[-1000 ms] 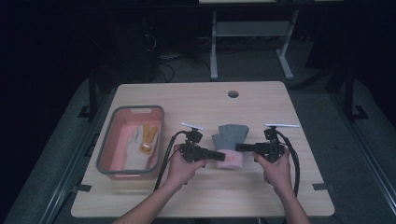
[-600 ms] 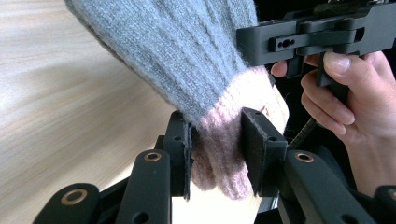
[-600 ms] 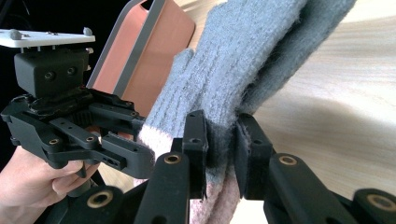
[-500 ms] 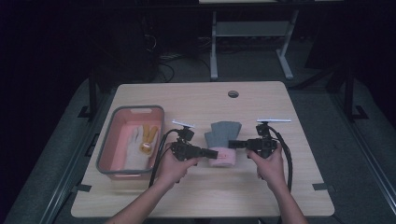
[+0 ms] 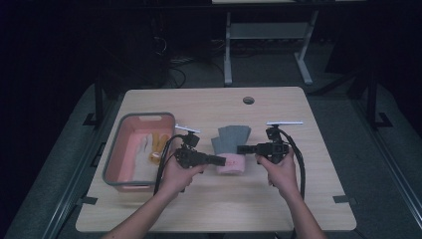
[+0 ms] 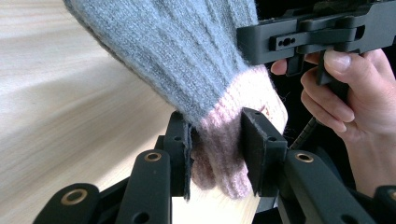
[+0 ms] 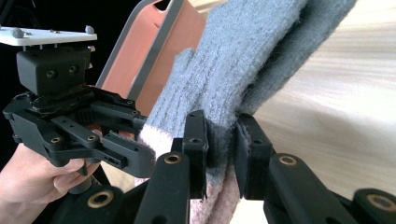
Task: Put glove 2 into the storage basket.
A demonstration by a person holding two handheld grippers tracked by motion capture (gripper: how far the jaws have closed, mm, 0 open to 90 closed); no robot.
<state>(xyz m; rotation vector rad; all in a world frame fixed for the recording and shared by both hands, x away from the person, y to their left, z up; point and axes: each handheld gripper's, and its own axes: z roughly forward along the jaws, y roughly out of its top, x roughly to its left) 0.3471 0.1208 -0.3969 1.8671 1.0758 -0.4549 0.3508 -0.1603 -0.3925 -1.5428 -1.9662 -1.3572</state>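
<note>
I hold a grey knit glove (image 5: 230,142) with a pink cuff between my two claws, out over the middle of the surface (image 5: 209,107). My left claw (image 6: 215,151) is clamped on the pink cuff, its pads pressing the wool from both sides. My right claw (image 7: 220,154) pinches the glove where grey meets pink, on the opposite edge. In the high view the left claw (image 5: 222,160) and the right claw (image 5: 242,148) point at each other with the glove stretched between them, its grey fingers fanning away from me.

I judge that I am in the carrying step: the glove is gripped at both sides, ready to travel. The pink bin (image 5: 117,154) sits to my left and already has a pale glove and a yellow one (image 5: 152,148) in it. Next I likely swing both hands left together, keeping the cuff taut, and only let go once the glove hangs above the bin's open interior.
</note>
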